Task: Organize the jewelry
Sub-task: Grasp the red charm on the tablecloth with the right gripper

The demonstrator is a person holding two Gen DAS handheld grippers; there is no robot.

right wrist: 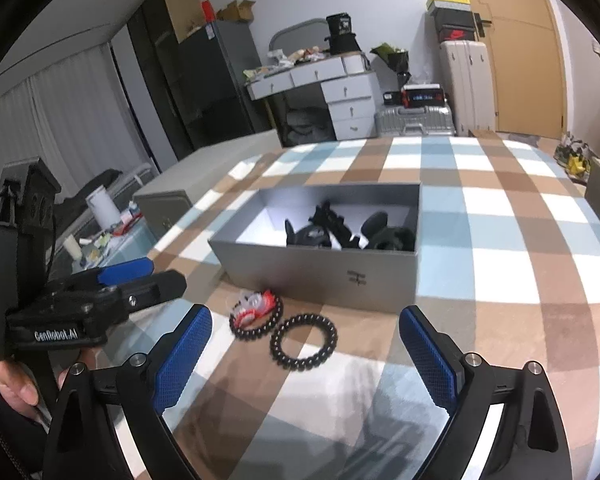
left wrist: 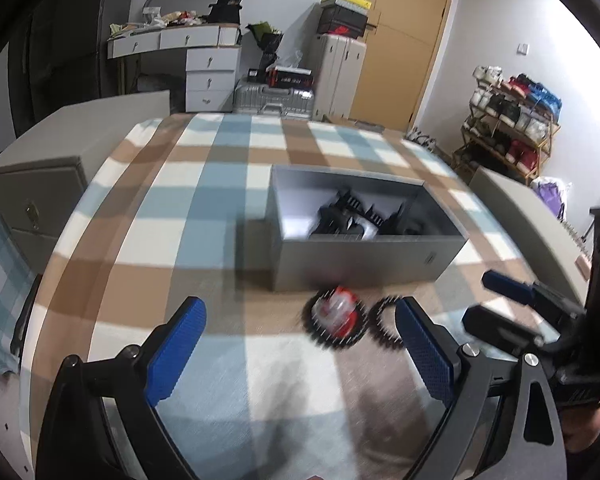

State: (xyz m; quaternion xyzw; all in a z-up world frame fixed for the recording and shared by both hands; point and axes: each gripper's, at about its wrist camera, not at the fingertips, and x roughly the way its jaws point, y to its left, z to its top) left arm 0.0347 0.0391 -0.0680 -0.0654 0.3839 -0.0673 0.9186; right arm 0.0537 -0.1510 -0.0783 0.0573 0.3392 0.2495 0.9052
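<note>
you have two bead bracelets left on the checked cloth (right wrist: pixel 500 220), just in front of the grey box (right wrist: pixel 324 272): one plain (right wrist: pixel 304 342), one (right wrist: pixel 256 314) ringed around a red and white packet (right wrist: pixel 256 304). dark pieces (right wrist: pixel 340 232) already lie in the box. your left gripper (left wrist: pixel 296 356) and right gripper (right wrist: pixel 304 360) are both spread wide and hold nothing.
</note>
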